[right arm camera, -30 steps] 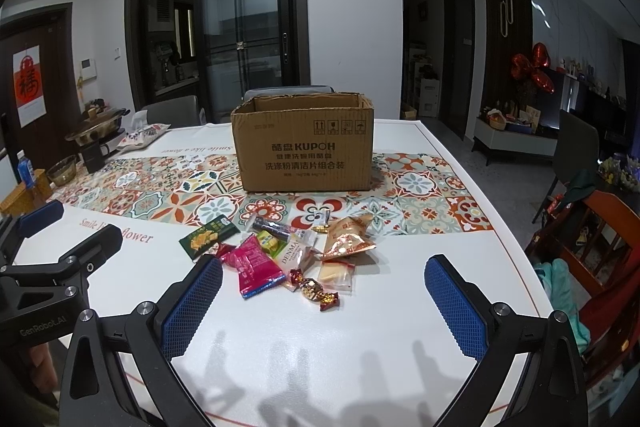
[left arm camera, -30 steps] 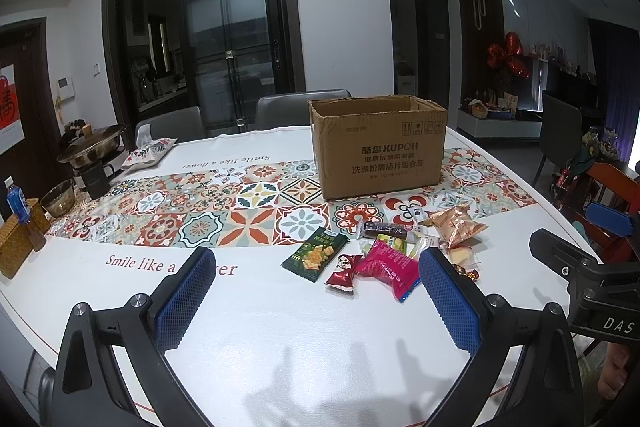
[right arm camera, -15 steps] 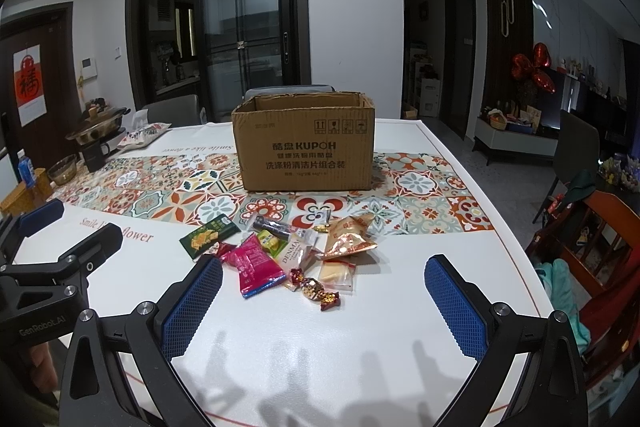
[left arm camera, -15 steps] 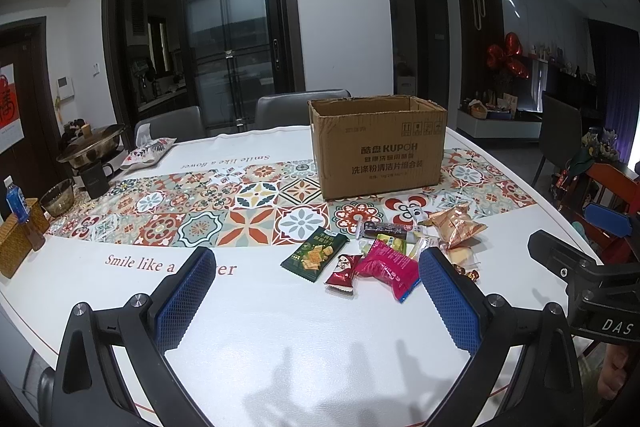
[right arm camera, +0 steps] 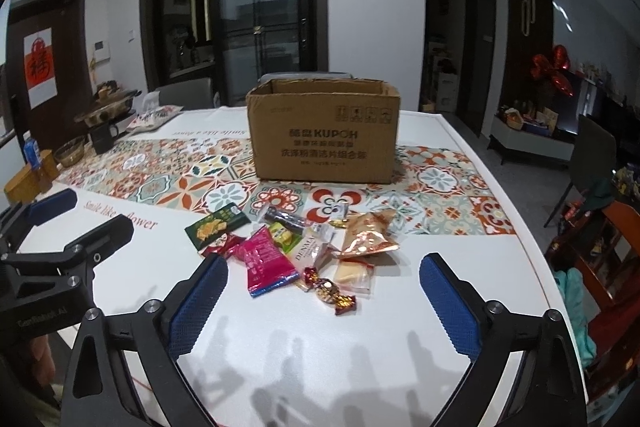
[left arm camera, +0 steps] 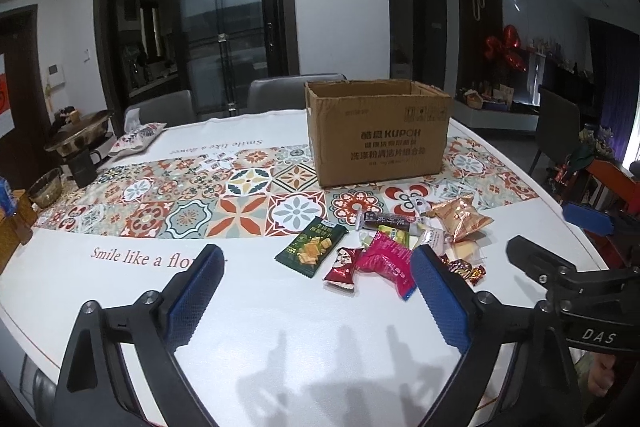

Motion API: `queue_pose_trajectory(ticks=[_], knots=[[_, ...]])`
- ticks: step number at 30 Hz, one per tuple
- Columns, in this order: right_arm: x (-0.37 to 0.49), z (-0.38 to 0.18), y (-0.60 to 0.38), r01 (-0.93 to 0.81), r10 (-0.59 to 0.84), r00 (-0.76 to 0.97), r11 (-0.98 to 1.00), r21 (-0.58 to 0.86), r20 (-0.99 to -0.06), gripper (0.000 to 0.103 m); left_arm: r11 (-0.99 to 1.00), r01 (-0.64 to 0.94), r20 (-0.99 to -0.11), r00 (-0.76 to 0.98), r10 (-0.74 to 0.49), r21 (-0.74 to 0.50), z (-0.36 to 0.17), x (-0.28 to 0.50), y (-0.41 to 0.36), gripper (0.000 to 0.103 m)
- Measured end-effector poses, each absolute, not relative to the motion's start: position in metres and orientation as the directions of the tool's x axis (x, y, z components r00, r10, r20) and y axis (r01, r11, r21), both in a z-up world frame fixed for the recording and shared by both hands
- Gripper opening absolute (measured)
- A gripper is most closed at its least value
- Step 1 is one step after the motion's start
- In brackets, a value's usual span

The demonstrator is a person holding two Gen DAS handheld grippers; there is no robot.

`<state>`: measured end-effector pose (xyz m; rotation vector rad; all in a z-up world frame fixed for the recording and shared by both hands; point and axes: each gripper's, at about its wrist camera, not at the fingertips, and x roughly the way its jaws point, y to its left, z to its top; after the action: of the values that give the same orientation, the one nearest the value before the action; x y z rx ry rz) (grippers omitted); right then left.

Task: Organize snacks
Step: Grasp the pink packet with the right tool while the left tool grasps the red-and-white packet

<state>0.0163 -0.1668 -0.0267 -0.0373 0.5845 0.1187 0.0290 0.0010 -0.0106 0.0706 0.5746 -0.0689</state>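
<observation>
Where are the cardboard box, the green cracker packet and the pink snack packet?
cardboard box (right arm camera: 324,143), right wrist view, printed front wall.
green cracker packet (left arm camera: 311,246), left wrist view, middle of its face.
pink snack packet (right arm camera: 265,261), right wrist view, middle of its face.

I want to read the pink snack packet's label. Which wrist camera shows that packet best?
The right wrist view: the pink snack packet lies whole and unobstructed, printed face up, though the text is too small to read. In the left wrist view it sits further off, its end hidden behind a blue fingertip.

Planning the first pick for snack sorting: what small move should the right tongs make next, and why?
Probably ease the right tongs forward and down over the gold-wrapped candy. It lies nearest, at the pile's edge; the jaws are closing slightly with nothing between them, and the cardboard box stands open behind.
</observation>
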Motion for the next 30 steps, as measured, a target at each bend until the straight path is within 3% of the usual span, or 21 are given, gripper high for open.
queue_pose_trajectory(ticks=[8,18,24,30], knots=[[0.056,-0.047,-0.146,-0.245,0.209,0.763,0.969,0.026,-0.612,0.077,0.986,0.165,-0.621,0.776,-0.111,0.029,-0.034,0.061,0.008,0.065],[0.109,-0.08,-0.115,-0.396,0.317,0.621,0.916,0.062,-0.717,0.053,0.964,0.265,-0.694,0.691,-0.202,-0.016,-0.065,0.102,0.009,0.051],[0.129,-0.095,-0.105,-0.44,0.313,0.564,0.897,0.042,-0.765,0.05,0.945,0.319,-0.741,0.618,-0.265,-0.073,-0.08,0.123,0.009,0.042],[0.144,-0.103,-0.102,-0.467,0.31,0.513,0.883,0.043,-0.8,0.048,0.933,0.354,-0.757,0.593,-0.273,-0.059,-0.088,0.134,0.005,0.041]])
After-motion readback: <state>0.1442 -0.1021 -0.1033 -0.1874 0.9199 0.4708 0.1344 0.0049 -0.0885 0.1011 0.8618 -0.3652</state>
